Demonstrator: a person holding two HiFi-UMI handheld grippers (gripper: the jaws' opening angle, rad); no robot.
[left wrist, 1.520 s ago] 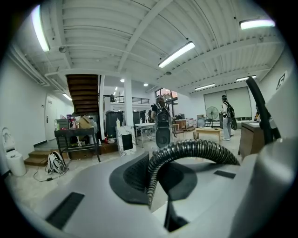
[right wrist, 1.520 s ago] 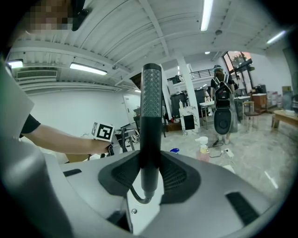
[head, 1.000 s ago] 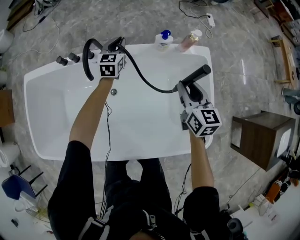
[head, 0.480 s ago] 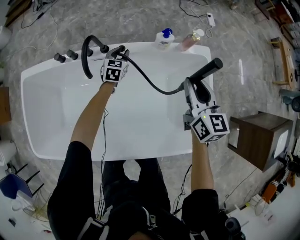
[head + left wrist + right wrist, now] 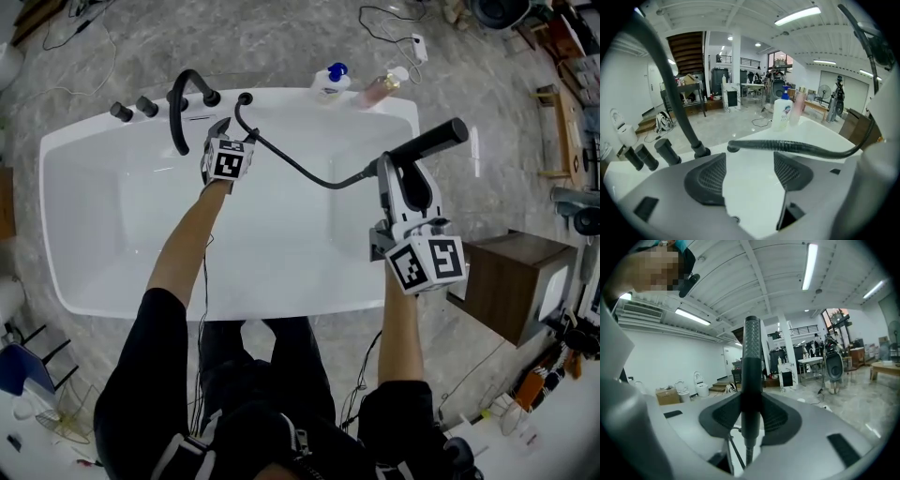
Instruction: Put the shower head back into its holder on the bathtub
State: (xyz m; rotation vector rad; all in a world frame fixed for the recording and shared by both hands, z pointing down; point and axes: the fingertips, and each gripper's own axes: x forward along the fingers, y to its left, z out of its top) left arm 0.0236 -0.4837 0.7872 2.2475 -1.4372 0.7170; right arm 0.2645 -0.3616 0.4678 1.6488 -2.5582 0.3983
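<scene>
- Head view: the right gripper (image 5: 398,176) stands at the three o'clock edge of the bathtub (image 5: 112,244), with the shower head (image 5: 429,143) poking out past the rim toward two o'clock.
- Right gripper view shows its jaws clamped on the shower head's handle, pads pressed on both sides. That keeps the head upright and steady for carrying.
- The black hose (image 5: 291,161) sags from the head across the basin to a small socket (image 5: 245,97) on the rim at eleven o'clock, near the curved spout (image 5: 183,108). That socket is likely the holder, though I cannot confirm it.
- The left gripper (image 5: 232,131) sits low by the hose's fixed end. Its jaws are opening with nothing between them, and the hose lies just beyond the tips, probably released so it can follow the head.
- Two bottles (image 5: 328,79) at twelve o'clock stand clear of the path.
</scene>
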